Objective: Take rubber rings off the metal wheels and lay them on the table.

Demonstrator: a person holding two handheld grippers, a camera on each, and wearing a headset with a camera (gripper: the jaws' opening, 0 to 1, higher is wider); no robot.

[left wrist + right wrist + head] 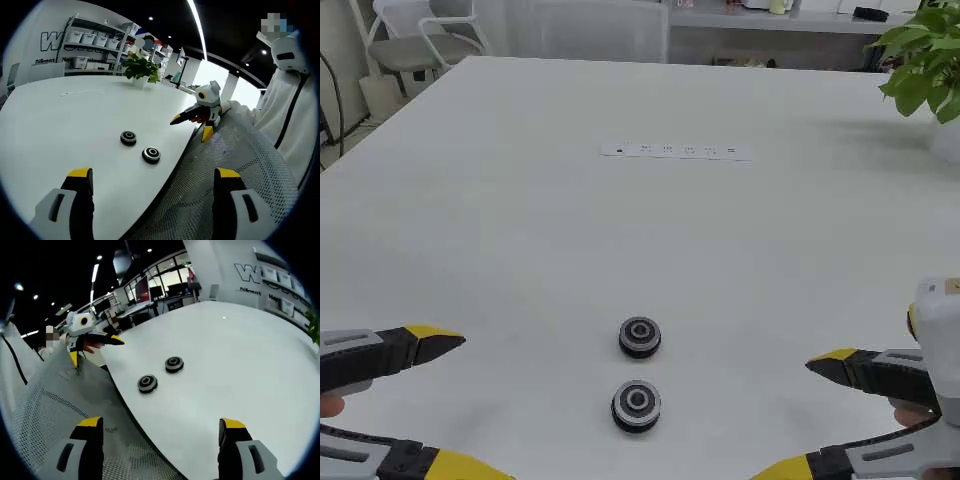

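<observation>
The bench (520,220) is a broad, plain white surface in a bright room with a dark ceiling and strip lights. A white power strip (675,151) lies flat well up the bench toward its far side. A leafy green plant (923,60) stands at the far right corner, and a pale chair (420,40) sits beyond the far left edge. In the left gripper view, shelving (92,45) loaded with white bins lines the wall behind the plant. Near the person's edge two metal wheels lie flat, the far wheel (640,337) and the near wheel (636,405), close together but not touching. Each has a black rubber ring (623,340) around it. They sit between the two grippers, well apart from both, with bare bench on either side. The left gripper (485,408) hovers at the left with its yellow-tipped fingers (80,180) spread wide, holding nothing. The right gripper (782,420) mirrors it at the right, also spread and holding nothing. Grey mesh (235,160) lies below the bench's near edge in both gripper views, and a white sleeve (250,112) reaches to the right gripper.
</observation>
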